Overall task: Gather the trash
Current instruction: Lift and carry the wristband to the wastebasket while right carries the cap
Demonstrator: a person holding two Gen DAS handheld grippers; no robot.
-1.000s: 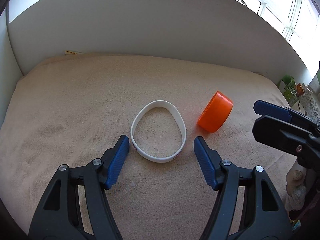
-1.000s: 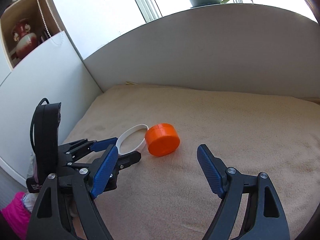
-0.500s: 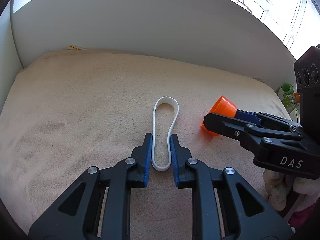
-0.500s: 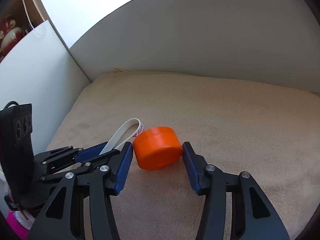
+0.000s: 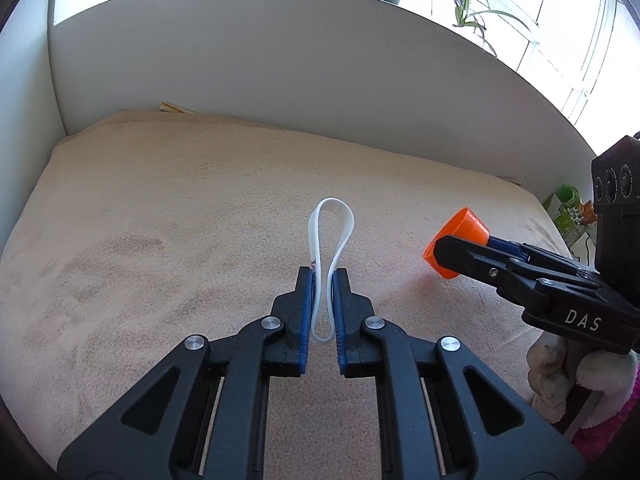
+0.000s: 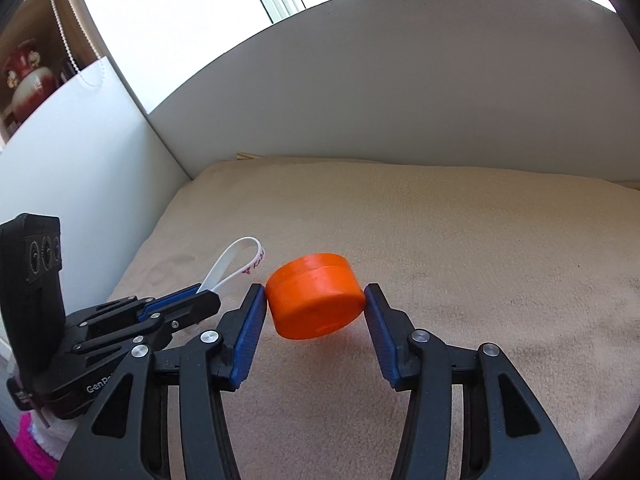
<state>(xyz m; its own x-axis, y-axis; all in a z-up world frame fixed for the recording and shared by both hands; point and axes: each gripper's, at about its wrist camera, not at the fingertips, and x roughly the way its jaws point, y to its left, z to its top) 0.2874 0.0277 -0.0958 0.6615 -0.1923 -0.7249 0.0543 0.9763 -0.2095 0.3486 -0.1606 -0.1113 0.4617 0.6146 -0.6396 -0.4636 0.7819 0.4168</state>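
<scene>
One white band (image 5: 331, 240), one orange tub (image 6: 315, 295), each gripped.

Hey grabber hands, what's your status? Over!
Left gripper shut on white band, squashed flat. Right gripper shut on orange tub. Beige blanket around them bare, nothing blocking.

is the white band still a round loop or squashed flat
Squashed flat. The white band is pinched into a narrow loop between the left gripper's fingers, its two sides nearly touching at the pinch.

"DAS" stands on the right hand-held gripper (image 5: 468, 244).
</scene>
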